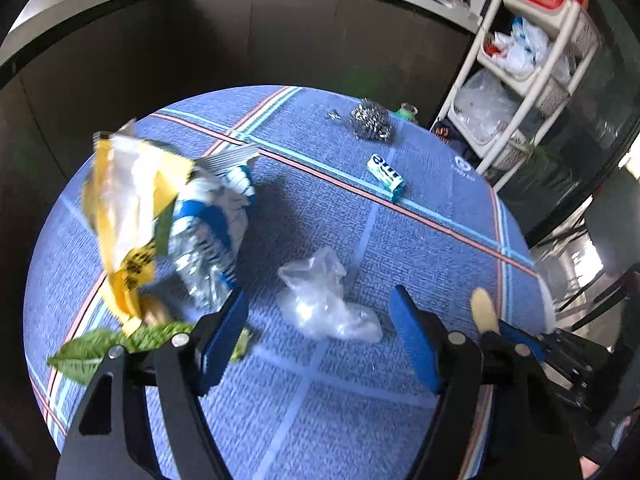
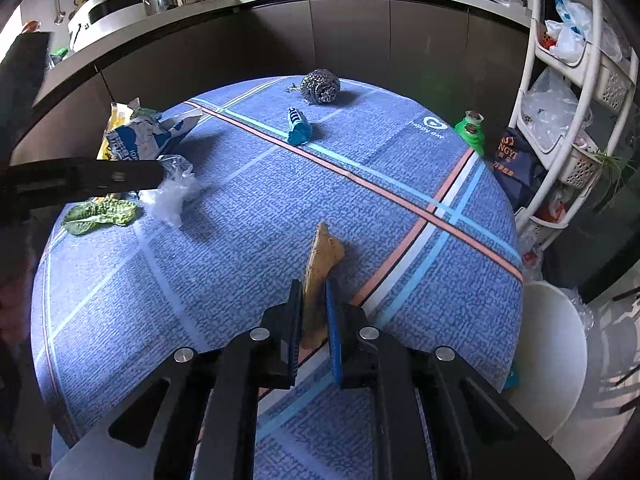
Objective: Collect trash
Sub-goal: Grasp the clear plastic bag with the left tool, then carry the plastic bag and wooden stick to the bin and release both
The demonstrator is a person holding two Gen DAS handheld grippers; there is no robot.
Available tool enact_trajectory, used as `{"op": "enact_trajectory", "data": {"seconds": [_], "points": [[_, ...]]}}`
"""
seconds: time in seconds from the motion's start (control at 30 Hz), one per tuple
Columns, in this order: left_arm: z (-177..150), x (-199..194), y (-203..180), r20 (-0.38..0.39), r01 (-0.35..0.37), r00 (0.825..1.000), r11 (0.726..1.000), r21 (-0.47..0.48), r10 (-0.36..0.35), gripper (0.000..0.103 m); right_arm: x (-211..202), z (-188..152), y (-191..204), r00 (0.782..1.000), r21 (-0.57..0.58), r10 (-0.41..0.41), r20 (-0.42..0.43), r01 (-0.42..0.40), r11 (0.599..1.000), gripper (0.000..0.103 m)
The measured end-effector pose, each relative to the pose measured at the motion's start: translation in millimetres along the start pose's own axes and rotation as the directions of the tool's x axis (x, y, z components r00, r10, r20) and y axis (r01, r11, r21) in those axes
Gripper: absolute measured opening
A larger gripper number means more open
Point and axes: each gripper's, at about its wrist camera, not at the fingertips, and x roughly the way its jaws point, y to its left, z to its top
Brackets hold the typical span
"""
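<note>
My left gripper [image 1: 320, 304] is open, its jaws on either side of a crumpled clear plastic bag [image 1: 326, 300] on the round blue table [image 1: 360, 380]. My right gripper [image 2: 314, 300] is shut on a tan peel scrap [image 2: 322, 264] held just above the table; the scrap's tip also shows in the left wrist view [image 1: 485, 312]. Left of the bag stand a yellow wrapper [image 1: 124, 208] and a crumpled blue-white foil packet [image 1: 212, 236], with a green leaf [image 1: 100, 350] in front. The right wrist view shows the bag [image 2: 172, 192], leaf [image 2: 100, 214] and packet [image 2: 144, 136] beside the left gripper's finger [image 2: 80, 180].
A teal gum pack [image 1: 385, 176] [image 2: 298, 126] and a steel scourer [image 1: 370, 120] [image 2: 320, 86] lie at the table's far side. A green bottle [image 2: 472, 132] stands at the right edge. A white shelf rack [image 2: 576, 92] with bags and a white stool [image 2: 552, 356] stand to the right. A dark counter [image 2: 320, 28] runs behind.
</note>
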Motion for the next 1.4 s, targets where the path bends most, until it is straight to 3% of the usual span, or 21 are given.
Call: {"op": "enact_trajectory", "data": {"seconds": [0.07, 0.27, 0.37, 0.57, 0.9, 1.4], "points": [[2, 10, -4, -0.011, -0.015, 1.0, 1.0, 0.023, 0.015, 0.071, -3, -3, 0, 1.0, 0.016, 0.007, 0.003, -0.007, 1.0, 0.011], [5, 29, -12, -0.054, -0.03, 0.998, 0.998, 0.062, 0.033, 0.053, -17, -11, 2, 0.999, 0.039, 0.034, 0.023, -0.035, 0.999, 0.011], [5, 34, -13, -0.07, -0.025, 0.997, 0.998, 0.065, 0.029, 0.034, -21, -12, 3, 0.999, 0.034, 0.041, 0.026, -0.041, 0.999, 0.011], [3, 32, -13, -0.087, -0.001, 0.996, 0.999, 0.047, 0.005, 0.018, -35, -14, 4, 0.997, 0.034, 0.05, 0.052, -0.052, 0.998, 0.011], [0, -26, -40, 0.0, 0.063, 0.998, 0.993, 0.095, -0.063, 0.017, -70, -21, -5, 0.992, 0.062, 0.054, 0.113, -0.062, 0.996, 0.01], [-13, -94, -110, 0.066, 0.177, 0.979, 0.962, 0.21, -0.194, 0.017, -127, -42, -39, 0.976, 0.147, -0.007, 0.218, -0.025, 0.989, 0.01]]}}
